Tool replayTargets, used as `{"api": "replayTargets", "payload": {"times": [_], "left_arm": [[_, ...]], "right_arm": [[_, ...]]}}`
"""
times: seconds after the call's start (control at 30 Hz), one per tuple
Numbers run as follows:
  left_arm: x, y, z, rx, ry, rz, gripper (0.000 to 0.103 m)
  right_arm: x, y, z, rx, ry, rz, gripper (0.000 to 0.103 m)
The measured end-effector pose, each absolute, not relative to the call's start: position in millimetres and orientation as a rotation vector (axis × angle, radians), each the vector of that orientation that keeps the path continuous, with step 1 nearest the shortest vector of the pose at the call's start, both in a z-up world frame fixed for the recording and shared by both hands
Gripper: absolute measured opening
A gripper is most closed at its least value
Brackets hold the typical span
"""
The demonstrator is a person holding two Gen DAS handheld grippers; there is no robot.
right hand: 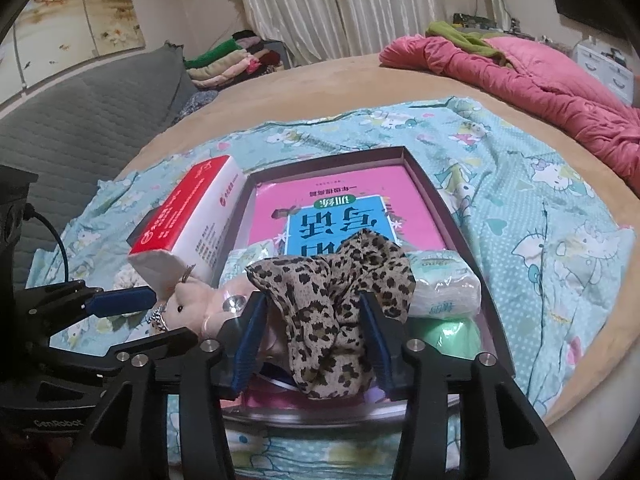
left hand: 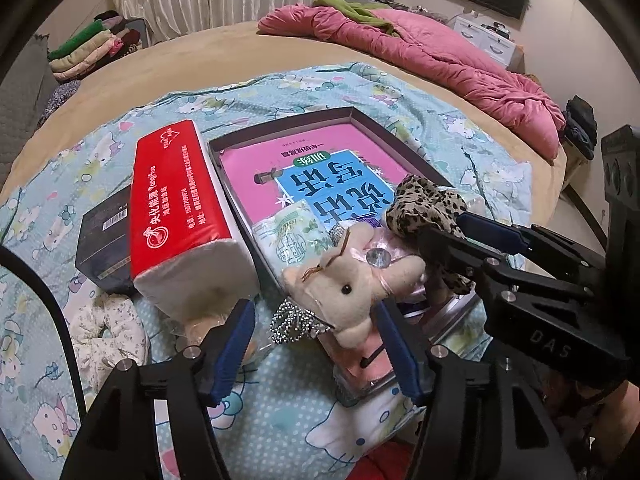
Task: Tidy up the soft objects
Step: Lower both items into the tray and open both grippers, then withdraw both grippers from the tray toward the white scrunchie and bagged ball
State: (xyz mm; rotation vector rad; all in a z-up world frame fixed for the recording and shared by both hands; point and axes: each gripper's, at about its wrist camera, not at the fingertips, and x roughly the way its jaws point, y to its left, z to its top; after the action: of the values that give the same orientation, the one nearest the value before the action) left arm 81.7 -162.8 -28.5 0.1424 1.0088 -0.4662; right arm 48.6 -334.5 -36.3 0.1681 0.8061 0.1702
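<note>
Right gripper [right hand: 312,344] clamps the leopard-print fabric scrunchie [right hand: 340,304] over the near end of the shallow dark cardboard tray [right hand: 460,236]. Left gripper [left hand: 316,348], fingers wide, straddles the cream plush bear [left hand: 352,284] at the tray's near-left corner.

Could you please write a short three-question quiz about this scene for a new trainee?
1. True or false: the leopard-print cloth sits between the fingers of the right gripper.
2. What lies left of the box: A red tissue pack, B green towel?
3. What colour is the book in the box?

Key: 1 true; 2 A; 3 pink, with a blue panel.
</note>
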Motion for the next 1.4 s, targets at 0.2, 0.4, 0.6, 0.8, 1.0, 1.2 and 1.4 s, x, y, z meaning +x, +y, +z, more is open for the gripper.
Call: {"api": "replayTargets", "payload": {"times": [0.2, 0.4, 0.6, 0.8, 1.0, 1.2, 1.4], "left_arm": [[79.4, -157.4, -24.1, 0.125, 1.0, -0.461, 0.068], [78.1, -151.2, -14.7, 0.111, 0.982, -0.449, 0.072], [74.4, -145.4, -4.2, 0.111, 0.952, -0.439, 0.074], [71.0, -138.3, 3.7, 0.104, 0.943, -0.432, 0.075], [67.0, -129.2, 14.4, 0.091, 0.921, -0.419, 0.078], [66.0, -118.3, 22.8, 0.076, 0.909, -0.4, 0.078], [62.2, -107.2, 30.3, 0.067, 0.895, -0.381, 0.078]], "right_arm": [[44.1, -336.6, -29.1, 0.185, 0.783, 0.164, 0.058], [39.1, -339.7, -18.5, 0.199, 0.754, 0.144, 0.063], [35.7, -338.4, -10.6, 0.192, 0.737, 0.131, 0.068], [33.1, -334.6, -5.6, 0.174, 0.733, 0.116, 0.073], [30.3, -329.6, 1.5, 0.155, 0.724, 0.106, 0.074], [25.3, -318.5, 11.7, 0.13, 0.705, 0.118, 0.074], [21.3, -307.2, 20.9, 0.106, 0.69, 0.134, 0.074]]}}
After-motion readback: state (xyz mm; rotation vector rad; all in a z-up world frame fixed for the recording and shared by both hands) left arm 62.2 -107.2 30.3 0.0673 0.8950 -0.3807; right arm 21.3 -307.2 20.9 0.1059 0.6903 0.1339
